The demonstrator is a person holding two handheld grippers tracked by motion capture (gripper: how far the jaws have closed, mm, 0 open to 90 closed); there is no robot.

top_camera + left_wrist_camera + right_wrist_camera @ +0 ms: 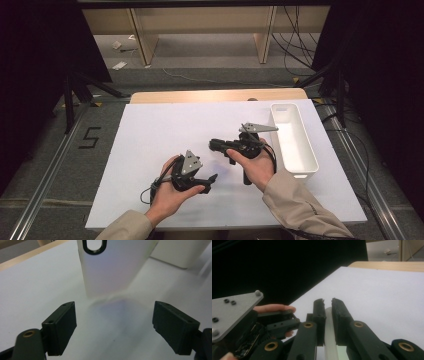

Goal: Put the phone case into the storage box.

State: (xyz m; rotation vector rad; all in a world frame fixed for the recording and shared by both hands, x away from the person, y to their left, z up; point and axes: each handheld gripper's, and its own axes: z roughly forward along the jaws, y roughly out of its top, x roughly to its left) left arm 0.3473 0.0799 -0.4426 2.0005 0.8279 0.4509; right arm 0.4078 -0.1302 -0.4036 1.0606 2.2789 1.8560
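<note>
Low in the right gripper view, the right gripper (327, 301) has its jaws nearly together around a thin whitish rod-like piece (330, 340); I can't tell whether the pads truly pinch it. It might slide out if the grip is loose. The left gripper (113, 322) stands wide open and empty, facing the long white plastic bin (292, 140) at centre right of the high view.

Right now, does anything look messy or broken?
Nothing stands out. The bin sits straight and empty at the table's right edge, and nothing is spilled. A few paper scraps lie on the floor behind.
</note>
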